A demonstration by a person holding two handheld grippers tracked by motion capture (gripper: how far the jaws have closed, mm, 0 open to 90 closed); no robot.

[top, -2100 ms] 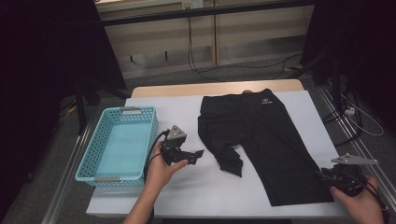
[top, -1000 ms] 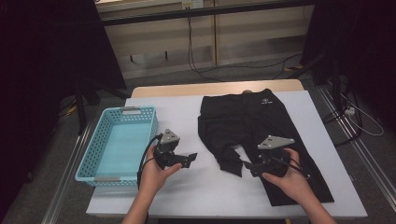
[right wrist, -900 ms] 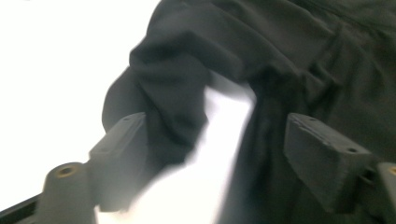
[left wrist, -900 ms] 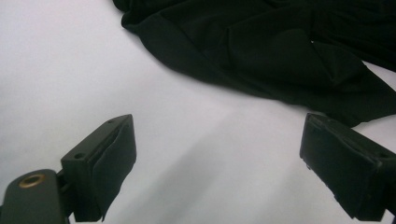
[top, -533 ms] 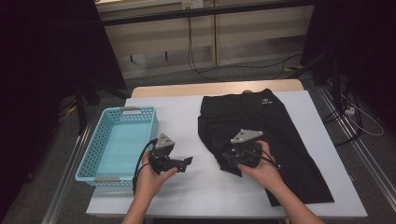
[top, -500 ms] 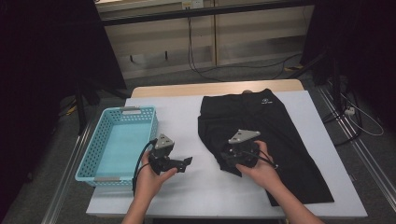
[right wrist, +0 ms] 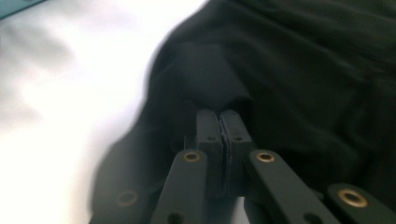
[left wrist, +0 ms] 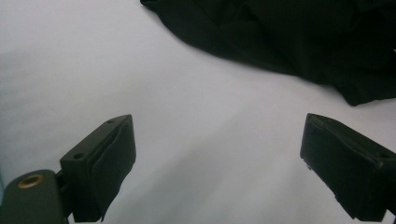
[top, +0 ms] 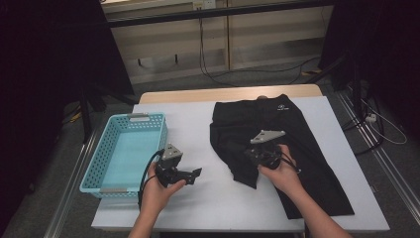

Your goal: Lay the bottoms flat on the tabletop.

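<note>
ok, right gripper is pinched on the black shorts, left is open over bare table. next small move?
Probably lift the right gripper a little to peel the folded flap of the black fabric shorts off the white table. Its jaws look shut on a fold, while the left gripper sits open, short of the cloth, beside the light blue plastic basket.

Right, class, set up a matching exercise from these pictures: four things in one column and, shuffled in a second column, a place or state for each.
Things:
1. left gripper
2. right gripper
3. basket
4. black shorts

Places or states:
A. at the table's left side, nothing in it
B. jaws wide apart over bare white table
C. spread on the table's right half
D. jaws closed on a fold of dark cloth

Pairs: 1-B, 2-D, 3-A, 4-C
</note>
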